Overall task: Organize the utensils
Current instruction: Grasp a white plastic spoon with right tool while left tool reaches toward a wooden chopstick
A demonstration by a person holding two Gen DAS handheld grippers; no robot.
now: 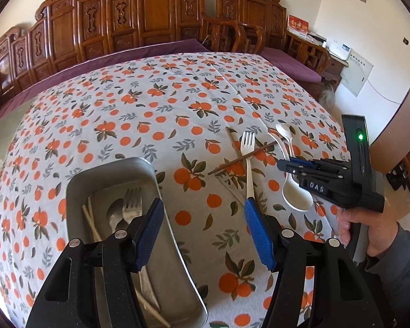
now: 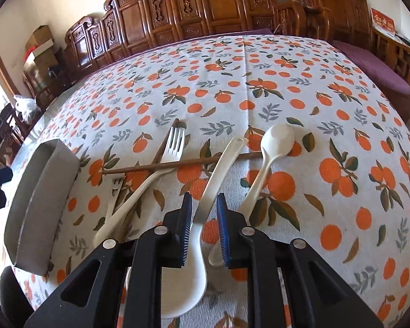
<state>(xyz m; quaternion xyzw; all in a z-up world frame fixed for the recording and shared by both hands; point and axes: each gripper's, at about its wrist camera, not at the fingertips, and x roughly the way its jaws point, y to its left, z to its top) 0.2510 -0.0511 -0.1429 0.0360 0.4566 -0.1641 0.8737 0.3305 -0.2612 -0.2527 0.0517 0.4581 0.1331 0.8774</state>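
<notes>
A: You're at a table under a white cloth printed with oranges and leaves (image 2: 232,87), with a row of carved dark wooden chairs (image 1: 150,19) behind it.

B: Where are your tools?

A: Your left gripper (image 1: 203,232) hangs over the cloth with its blue pads spread wide and nothing between them. Its left pad sits above the grey rounded metal tray (image 1: 76,188), which holds a metal fork, a metal spoon and pale chopsticks.

B: And your right?

A: Your right gripper (image 2: 203,229) has its pads narrowly apart on either side of the handle of the large white ceramic soup spoon (image 2: 194,268). Whether they press the handle, I cannot tell; the spoon's bowl lies under the tool.

B: What's loose on the cloth?

A: A white plastic fork (image 2: 175,143), a smaller white plastic spoon (image 2: 276,140) just right of your pads, and a thin brown wooden chopstick (image 2: 155,166) lying across the fork. All sit right of the tray.
</notes>
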